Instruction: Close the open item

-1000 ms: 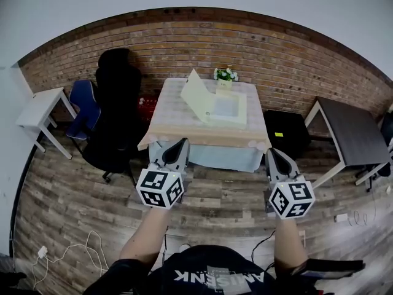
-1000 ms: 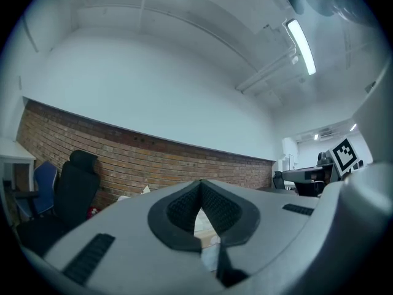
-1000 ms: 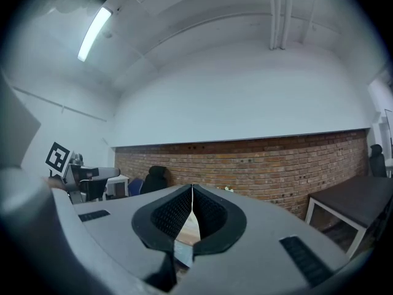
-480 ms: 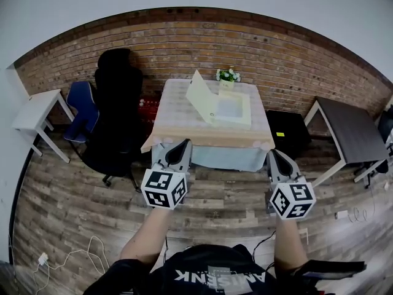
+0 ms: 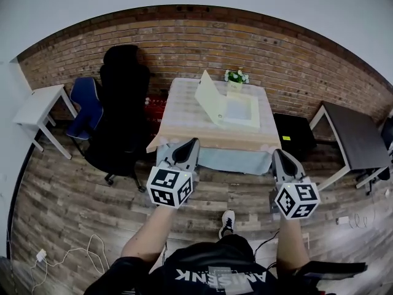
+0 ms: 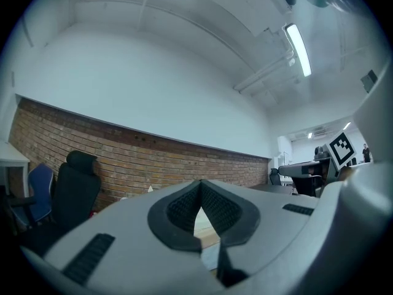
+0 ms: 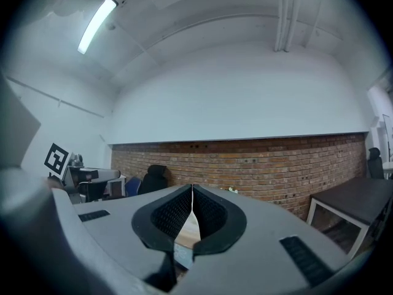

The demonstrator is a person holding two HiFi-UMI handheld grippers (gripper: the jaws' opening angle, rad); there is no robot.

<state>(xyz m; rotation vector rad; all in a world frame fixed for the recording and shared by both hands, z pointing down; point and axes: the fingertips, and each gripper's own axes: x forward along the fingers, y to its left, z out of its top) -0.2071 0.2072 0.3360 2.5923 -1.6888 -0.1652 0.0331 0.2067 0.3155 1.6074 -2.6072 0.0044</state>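
Brick wall [image 5: 184,39] backs a cloth-covered table [image 5: 181,117]. On the table a pale box [image 5: 241,112] lies open, its lid [image 5: 207,92] tilted up, well apart from both grippers. The left gripper [image 5: 191,144] and the right gripper [image 5: 279,155] hover near the table's front edge, jaws pressed together, holding nothing.

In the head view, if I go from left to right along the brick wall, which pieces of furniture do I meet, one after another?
white side table → blue chair → black office chair → cloth-covered table → low black cabinet → dark desk
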